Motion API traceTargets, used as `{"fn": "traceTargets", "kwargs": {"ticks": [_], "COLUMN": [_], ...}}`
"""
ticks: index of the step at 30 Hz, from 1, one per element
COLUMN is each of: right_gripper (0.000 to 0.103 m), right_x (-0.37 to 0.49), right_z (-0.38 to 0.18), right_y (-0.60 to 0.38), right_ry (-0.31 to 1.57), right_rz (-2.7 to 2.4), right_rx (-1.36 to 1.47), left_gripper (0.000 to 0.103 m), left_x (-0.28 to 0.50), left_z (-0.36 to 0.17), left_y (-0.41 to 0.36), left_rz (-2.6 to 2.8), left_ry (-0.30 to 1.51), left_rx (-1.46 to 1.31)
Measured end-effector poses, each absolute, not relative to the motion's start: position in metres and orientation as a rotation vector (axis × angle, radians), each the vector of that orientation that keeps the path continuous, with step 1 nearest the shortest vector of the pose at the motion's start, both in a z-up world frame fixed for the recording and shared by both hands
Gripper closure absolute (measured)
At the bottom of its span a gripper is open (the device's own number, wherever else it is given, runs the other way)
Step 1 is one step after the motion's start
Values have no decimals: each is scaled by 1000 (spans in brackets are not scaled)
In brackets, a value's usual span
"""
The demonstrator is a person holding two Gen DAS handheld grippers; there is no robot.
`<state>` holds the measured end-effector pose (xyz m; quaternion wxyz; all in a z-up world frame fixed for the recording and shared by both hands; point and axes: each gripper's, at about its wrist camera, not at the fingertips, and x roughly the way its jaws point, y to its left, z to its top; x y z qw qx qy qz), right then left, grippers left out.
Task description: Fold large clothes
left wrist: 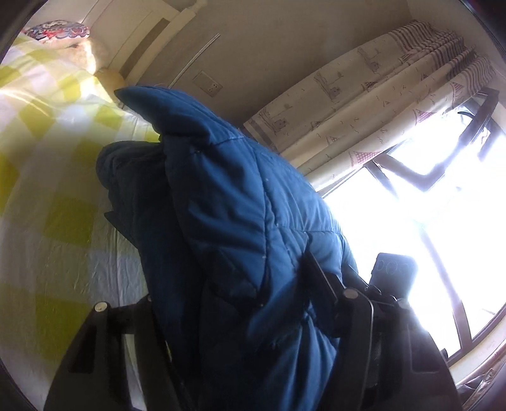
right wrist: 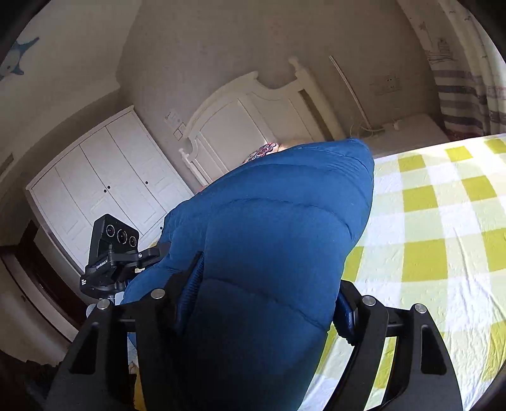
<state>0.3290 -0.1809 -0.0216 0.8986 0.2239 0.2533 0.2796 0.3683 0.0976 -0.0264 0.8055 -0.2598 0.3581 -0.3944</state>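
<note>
A blue quilted padded jacket (left wrist: 227,202) fills the middle of the left wrist view, bunched between my left gripper's (left wrist: 240,284) jaws, which are shut on it. More of it lies dark on the checked bed sheet (left wrist: 57,189) behind. In the right wrist view the same blue jacket (right wrist: 272,227) rises thick between the fingers of my right gripper (right wrist: 265,294), which is shut on it and holds it above the bed (right wrist: 442,221). Both grippers' fingertips are hidden by the fabric.
The bed has a yellow-and-white checked sheet, a white headboard (right wrist: 253,117) and a patterned pillow (left wrist: 60,30). White wardrobe doors (right wrist: 104,186) stand left. A bright window (left wrist: 427,202) with patterned curtains (left wrist: 373,104) is on the right. The other gripper's camera unit (right wrist: 110,253) shows at left.
</note>
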Motion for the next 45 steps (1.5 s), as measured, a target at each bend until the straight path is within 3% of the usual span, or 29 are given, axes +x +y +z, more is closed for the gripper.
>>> {"fn": "traceTargets", "kwargs": {"ticks": [5,9,10,12,15,18,20,22,25,28,31,39,45], "right_gripper": [28,29,22,22,13,13,13,12,4,4,4,4,4], "right_x": [371,411,417,412,405,389,361,330,278,226,194,156,127], "right_z": [-11,-70,-95,-113,-94,-73,-49,-19,28,50,35,-36,-37], "right_y": [-249,-289,-296,-308,-300,-299,-303,-297,-278,-251,-230,-217,-211], "right_ry": [471,647,728,702,691,666,574,468,308,174,166,377,345], "right_rz": [498,376,334,353,283,215,162,132,121,100,79,8,-25], "right_rx": [479,571,600,691,581,524,483,422,327,228,176,193,108], "left_gripper": [40,39,28,27,26,27,20,3,2,2,2,2,2], "left_x": [438,486,492,489,478,447,413,370,308,257,217,167,142], "left_z": [-10,-68,-88,-99,-83,-47,-7,38,96,121,107,-2,-21], "left_y": [25,-26,-30,-25,-22,3,22,36,44,35,16,-19,-27], "left_rz": [-891,-812,-795,-819,-752,-631,-515,-430,-328,-173,-69,-171,-190], "left_ry": [773,963,1006,976,947,832,665,474,262,181,166,404,411], "left_rx": [-499,-467,-475,-547,-499,-436,-353,-272,-165,-76,-23,50,59]}}
